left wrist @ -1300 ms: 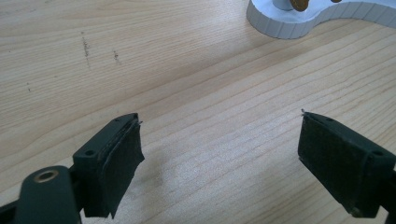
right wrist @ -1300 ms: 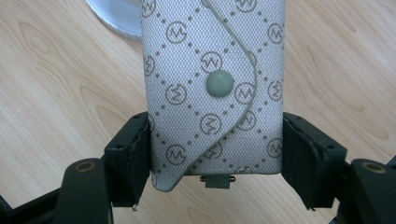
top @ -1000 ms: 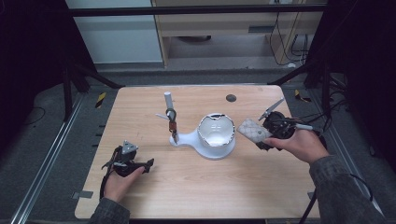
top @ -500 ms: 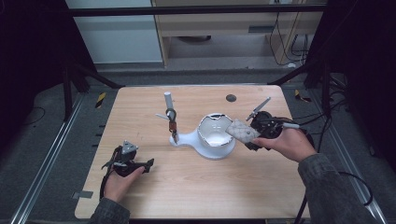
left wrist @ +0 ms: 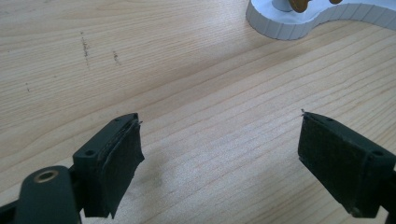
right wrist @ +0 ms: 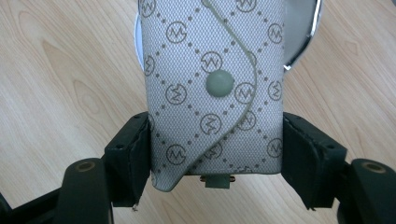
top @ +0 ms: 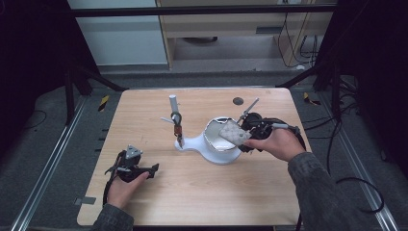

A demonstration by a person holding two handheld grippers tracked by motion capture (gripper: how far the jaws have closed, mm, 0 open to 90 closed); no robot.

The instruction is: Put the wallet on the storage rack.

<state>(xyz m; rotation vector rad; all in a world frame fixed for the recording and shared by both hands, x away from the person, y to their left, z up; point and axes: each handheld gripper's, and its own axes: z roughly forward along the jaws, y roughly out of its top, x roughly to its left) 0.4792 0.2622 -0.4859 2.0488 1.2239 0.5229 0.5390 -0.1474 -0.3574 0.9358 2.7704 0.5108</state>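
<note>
A grey patterned pouch (right wrist: 215, 88) with a snap button is clamped between the jaws of my right gripper (right wrist: 215, 158). In the high view that pouch (top: 234, 133) hangs over the right rim of a white bowl-shaped dish (top: 215, 139) at the table's middle, with my right gripper (top: 248, 134) beside it. The dish belongs to a white stand (top: 190, 143) with an upright post (top: 173, 103) that carries a brown hanging piece. My left gripper (top: 153, 169) rests open near the front left of the table. Between its fingers (left wrist: 116, 158) lies bare wood.
The wooden table (top: 202, 192) has a small dark round hole or disc (top: 237, 101) at the back right. A metal frame and cables surround the table. The stand's white base (left wrist: 299, 21) sits ahead of my left gripper.
My right gripper has carried the pouch leftwards, from beside the dish to over its right rim. The left gripper has stayed put.
</note>
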